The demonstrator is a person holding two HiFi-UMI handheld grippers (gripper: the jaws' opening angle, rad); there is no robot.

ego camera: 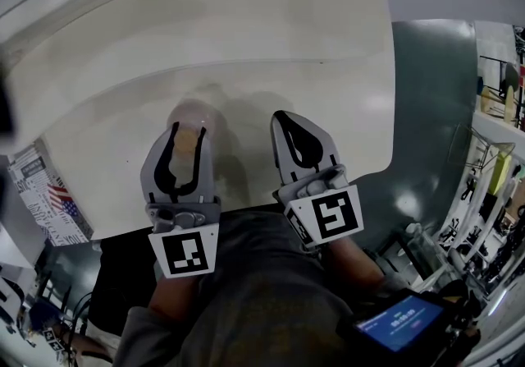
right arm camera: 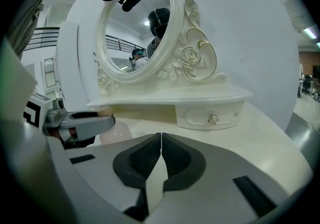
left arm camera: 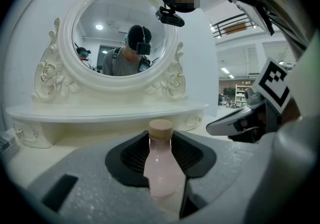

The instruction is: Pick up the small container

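Clamped on the small container (left arm camera: 161,168), my left claw (left arm camera: 161,137) has its jaws at a middling width, with the dark ribbed pads (left arm camera: 132,155) pressed against the container's two sides. It is a pale pink bottle with a tan, cork-coloured cap. It stands upright between the jaws, the cap rising just above the pads, over the near part of the cream vanity table (ego camera: 246,45). I cannot tell whether its base sits on the tabletop or hangs just clear of it.

Just beside it to the right, my right claw (right arm camera: 161,135) holds nothing, its two pads closed edge to edge with only a thin seam between them. Both claws lie side by side without touching and point across the tabletop toward the mirror. Each carries a marker cube (ego camera: 188,252) at its back end, nearest my body. In the right gripper view, the bottle's rounded pink belly shows past the left claw's grey outer jaw.

Beyond the claws, the bare tabletop runs to a raised shelf (right arm camera: 165,100) fitted with a small drawer (right arm camera: 210,115) and a pale knob. On the shelf stands an oval mirror (left arm camera: 122,37) in a cream frame carved with roses and scrolls. Its glass reflects a person wearing a head-mounted camera.

Off the table's left edge stands a box (ego camera: 49,193) printed with newsprint and a flag. To the right lies grey-green floor (ego camera: 435,111), and at lower right a small device (ego camera: 402,320) shows a lit blue screen.
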